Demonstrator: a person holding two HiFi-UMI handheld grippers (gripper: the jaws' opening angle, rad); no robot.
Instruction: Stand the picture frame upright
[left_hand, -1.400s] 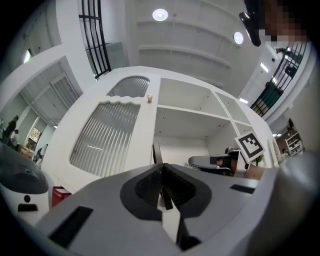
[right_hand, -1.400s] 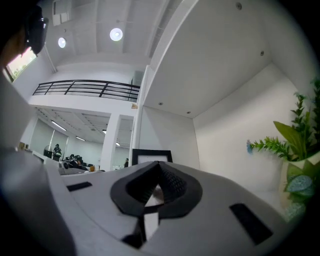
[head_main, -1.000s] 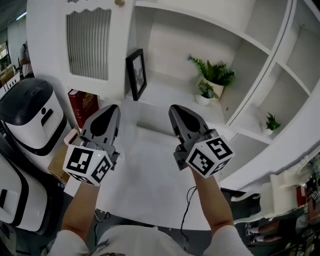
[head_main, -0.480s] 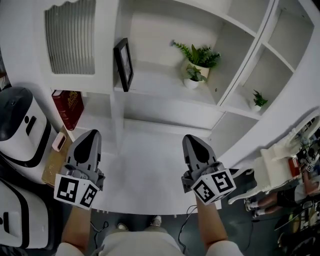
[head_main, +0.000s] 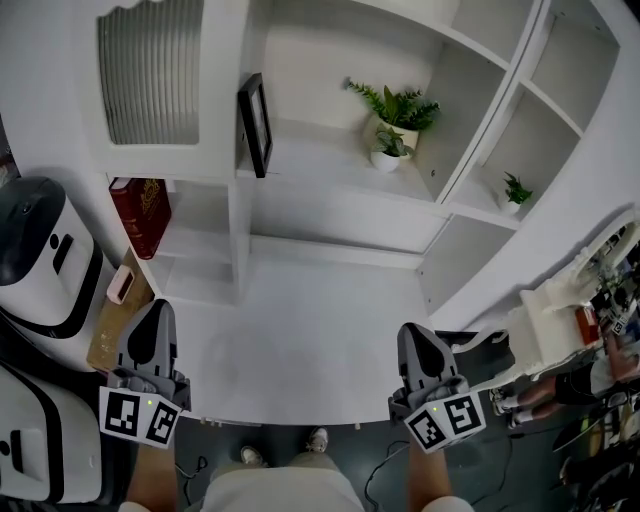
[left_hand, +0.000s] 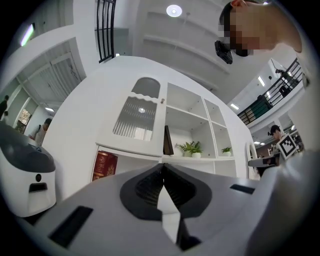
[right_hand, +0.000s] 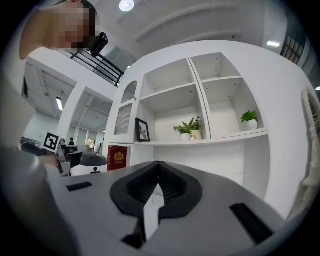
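The picture frame (head_main: 255, 122) stands on its lower edge on the middle shelf of a white shelf unit (head_main: 455, 215), at about 11 o'clock in the head view. It is black-rimmed and upright, just beside the upright panel at the shelf's left end; whether it touches that panel I cannot tell. On the same shelf, at 1 o'clock and well apart from the frame, sits a pair of potted plants (head_main: 392, 130). A smaller plant (head_main: 515, 190) is in the next compartment over, at 2 o'clock. A slatted door (head_main: 150, 75) fills the compartment at 10 o'clock, and a red book (head_main: 140, 212) stands upright in the one below it.

Both tongs are low in the head view, over the near edge of the white desk (head_main: 300, 340) and well apart from the frame. The left tongs (head_main: 158, 306) are at 7 o'clock, the right tongs (head_main: 413, 330) at 5 o'clock. In each gripper view the jaws are pressed together with nothing between them, and they point towards the shelves. A white-and-black machine (head_main: 40, 250) stands at 9 o'clock, left of the desk.
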